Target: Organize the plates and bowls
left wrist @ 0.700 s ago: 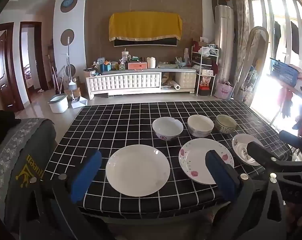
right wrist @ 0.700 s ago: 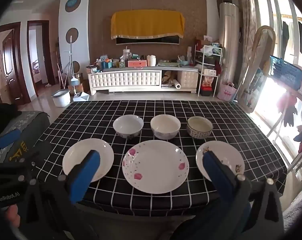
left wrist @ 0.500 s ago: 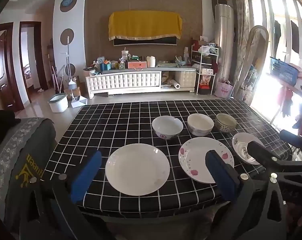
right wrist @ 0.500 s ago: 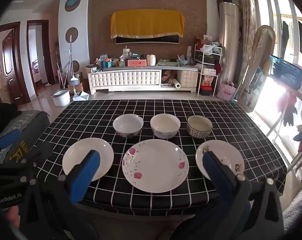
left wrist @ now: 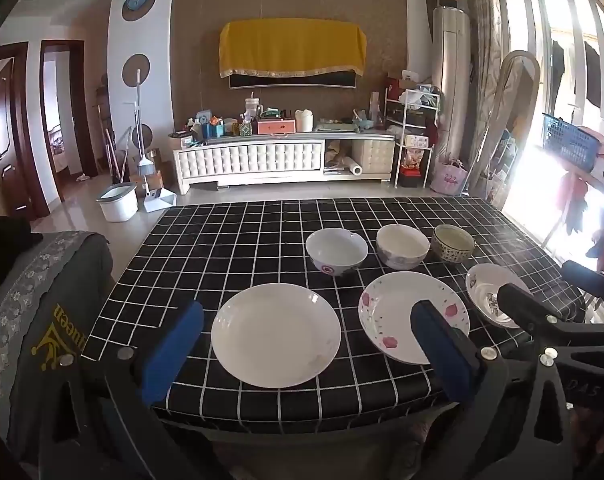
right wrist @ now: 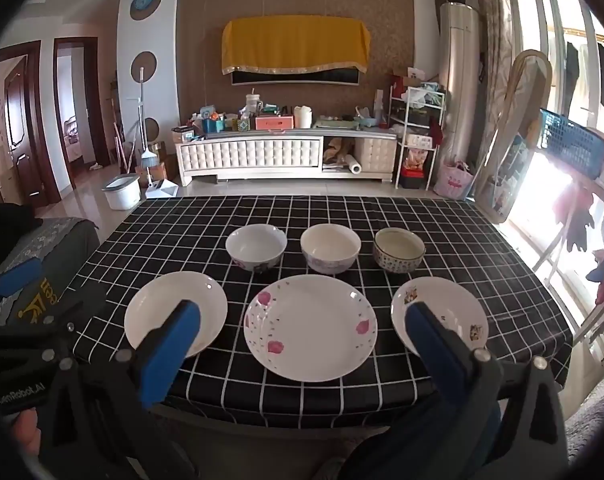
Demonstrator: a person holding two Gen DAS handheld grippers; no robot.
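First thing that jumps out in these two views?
Six dishes in two neat rows on the black checked tablecloth: three bowls behind, three plates in front, the big pink-flowered plate central. Beyond, a yellow cloth hangs on the far wall.

- Left wrist view looks forward and slightly down from the near edge of the surface (left wrist: 221, 248), set left.
- Right wrist view faces likewise, set further right.
- Both share the flowered plate (left wrist: 398, 312) (right wrist: 310, 326).
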